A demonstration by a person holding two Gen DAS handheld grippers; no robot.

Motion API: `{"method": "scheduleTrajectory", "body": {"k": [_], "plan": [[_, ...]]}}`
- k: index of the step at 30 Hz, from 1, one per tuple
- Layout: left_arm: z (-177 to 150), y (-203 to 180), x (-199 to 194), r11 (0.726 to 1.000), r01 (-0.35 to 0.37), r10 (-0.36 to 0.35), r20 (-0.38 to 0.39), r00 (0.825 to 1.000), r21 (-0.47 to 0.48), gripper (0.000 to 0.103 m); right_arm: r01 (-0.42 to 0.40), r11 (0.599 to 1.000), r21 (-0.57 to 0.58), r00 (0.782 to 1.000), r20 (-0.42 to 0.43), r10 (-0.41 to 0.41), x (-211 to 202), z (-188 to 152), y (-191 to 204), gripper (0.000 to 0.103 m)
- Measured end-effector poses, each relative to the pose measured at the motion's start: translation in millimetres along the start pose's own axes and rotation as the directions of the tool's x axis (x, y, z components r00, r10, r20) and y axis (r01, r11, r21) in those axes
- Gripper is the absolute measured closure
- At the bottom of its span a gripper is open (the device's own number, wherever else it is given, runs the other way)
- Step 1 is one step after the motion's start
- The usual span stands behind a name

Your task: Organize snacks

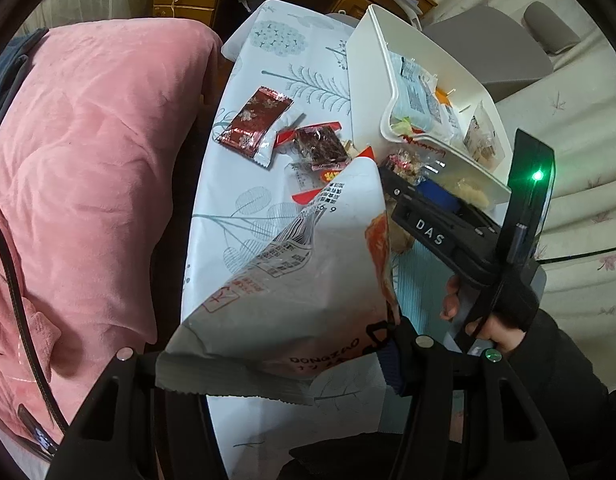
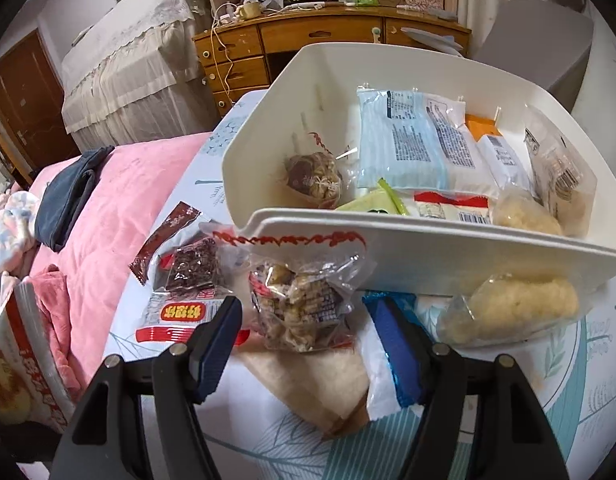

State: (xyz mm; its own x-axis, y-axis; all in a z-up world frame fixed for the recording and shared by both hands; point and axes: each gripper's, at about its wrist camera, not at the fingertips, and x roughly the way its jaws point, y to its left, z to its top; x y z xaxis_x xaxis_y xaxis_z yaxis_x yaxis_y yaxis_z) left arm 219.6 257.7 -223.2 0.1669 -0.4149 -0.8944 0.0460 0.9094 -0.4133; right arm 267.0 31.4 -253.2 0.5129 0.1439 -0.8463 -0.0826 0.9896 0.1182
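My left gripper (image 1: 279,364) is shut on a big white snack bag (image 1: 308,280), held up over the table; the bag hides its left finger. A white bin (image 2: 428,240) with several packets in it stands on the table, also seen as the bin (image 1: 372,80) at the back right. My right gripper (image 2: 308,340) points down at the loose snacks in front of the bin and is open. A clear packet of nut candy (image 2: 299,304) lies between its fingers, untouched by the pads. A blue wrapper (image 2: 388,320) lies by the right finger.
On the leaf-print tablecloth (image 1: 267,60) lie a dark red packet (image 1: 253,120), a clear packet of dark snack (image 1: 320,148) and a puffed rice packet (image 2: 512,308). A pink blanket (image 1: 87,160) borders the table's left side. A wooden dresser (image 2: 287,40) stands behind.
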Motion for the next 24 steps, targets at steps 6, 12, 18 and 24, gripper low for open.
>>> {"method": "scheduleTrajectory", "body": {"k": [6,12,18,24], "plan": [[5.9,-4.3,-4.3,1.0,0.021,-0.021,0.018,1.0,0.005,0.048,-0.019,1.0,0.001,1.0,-0.024,0.019,-3.7,-1.0,0.5,0.058],[18.8,-16.3,-11.2,0.999,0.028,-0.03,0.032,0.999,0.038,0.048,-0.052,0.997,0.062,0.999,-0.011,0.053,-27.9,-1.3,-10.1,0.058],[35.0,-33.9,-17.2,0.997,0.033,-0.038,0.056,0.998,0.075,0.048,-0.088,0.993,0.079,0.995,0.054,0.084,-70.5,5.2,-19.6,0.058],[52.4,-56.9,-23.0,0.993,0.068,-0.076,0.089,0.993,0.092,0.048,-0.073,0.997,0.039,0.988,0.139,0.067,-109.6,20.2,-24.7,0.058]]}}
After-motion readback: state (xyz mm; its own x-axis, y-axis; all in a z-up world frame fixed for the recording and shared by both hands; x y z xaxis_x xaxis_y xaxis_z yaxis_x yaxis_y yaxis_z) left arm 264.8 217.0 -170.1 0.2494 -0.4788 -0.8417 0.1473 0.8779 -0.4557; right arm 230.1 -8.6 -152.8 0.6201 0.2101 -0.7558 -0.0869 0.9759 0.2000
